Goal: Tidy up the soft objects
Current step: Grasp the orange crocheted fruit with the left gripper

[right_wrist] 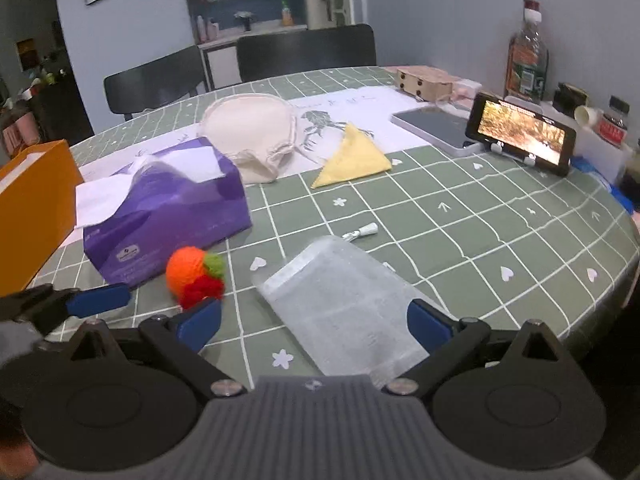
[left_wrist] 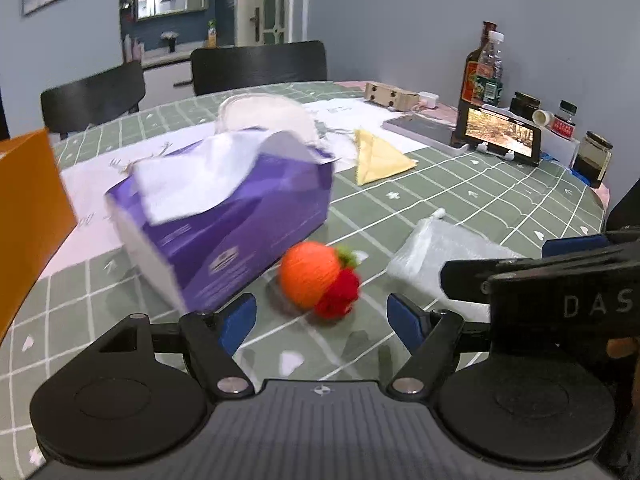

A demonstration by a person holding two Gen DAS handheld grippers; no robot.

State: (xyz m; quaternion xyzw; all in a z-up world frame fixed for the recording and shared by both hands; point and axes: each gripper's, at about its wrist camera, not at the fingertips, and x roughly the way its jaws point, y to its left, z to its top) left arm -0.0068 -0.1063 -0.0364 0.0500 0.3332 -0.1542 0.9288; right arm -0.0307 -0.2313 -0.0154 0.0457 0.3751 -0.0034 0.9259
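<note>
Grey-blue walls, two black chairs and a doorway frame a round table (right_wrist: pixel 500 216) under a green grid-patterned cloth, where the soft things are scattered as though waiting to be gathered: a purple tissue box (right_wrist: pixel 168 208) with a white sheet trailing out, a cream fabric drawstring pouch (right_wrist: pixel 252 136) lying slack and open-mouthed behind it, a folded yellow cloth triangle (right_wrist: pixel 354 160), a frosted translucent plastic zip bag (right_wrist: pixel 344 308) lying flat, and an orange yarn ball with red and green tufts (left_wrist: pixel 316 280). The open orange cardboard box (right_wrist: pixel 32 208) at the table's nine o'clock edge looks like a likely place for them, though that is only a guess. The left gripper (left_wrist: pixel 322 318) is spread wide and grips nothing; seen from its own camera the yarn ball sits at about twelve o'clock, just beyond the blue pads and apart from them, so a short forward reach would probably bracket it. The tissue box lies at about ten o'clock, close beside the ball. The right gripper (right_wrist: pixel 316 324) is likewise fully parted and empty, hovering low with the zip bag lying between its fingers; contact cannot be made out. From the right wrist view the yarn ball is at ten o'clock, near the left gripper's tip.
</note>
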